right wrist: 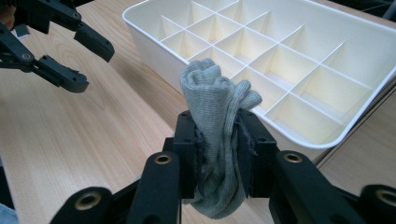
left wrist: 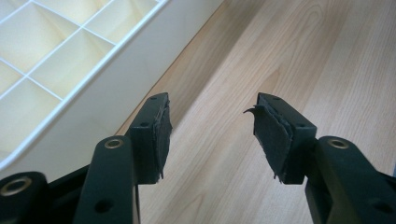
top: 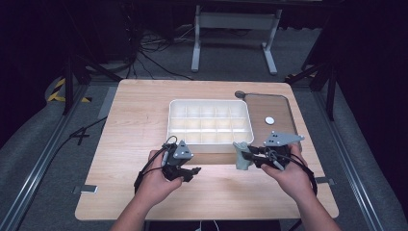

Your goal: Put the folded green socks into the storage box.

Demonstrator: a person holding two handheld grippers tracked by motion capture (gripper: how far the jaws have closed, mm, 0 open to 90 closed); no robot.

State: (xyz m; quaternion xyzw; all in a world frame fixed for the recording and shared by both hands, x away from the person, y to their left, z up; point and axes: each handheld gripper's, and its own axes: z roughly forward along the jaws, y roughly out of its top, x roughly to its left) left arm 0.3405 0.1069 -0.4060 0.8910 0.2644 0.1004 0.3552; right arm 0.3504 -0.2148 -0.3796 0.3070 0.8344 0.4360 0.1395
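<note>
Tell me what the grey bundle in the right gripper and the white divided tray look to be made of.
Grey bundle: soft knitted fabric, matte; fine ribbing and bunched folds show, likely a sock. Divided tray: probably moulded plastic, smooth and slightly glossy cream-white, with thin even partitions and a rounded rim.

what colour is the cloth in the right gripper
Grey-green knit; the cloth shows best in the right gripper view, pinched in the right gripper.
</note>
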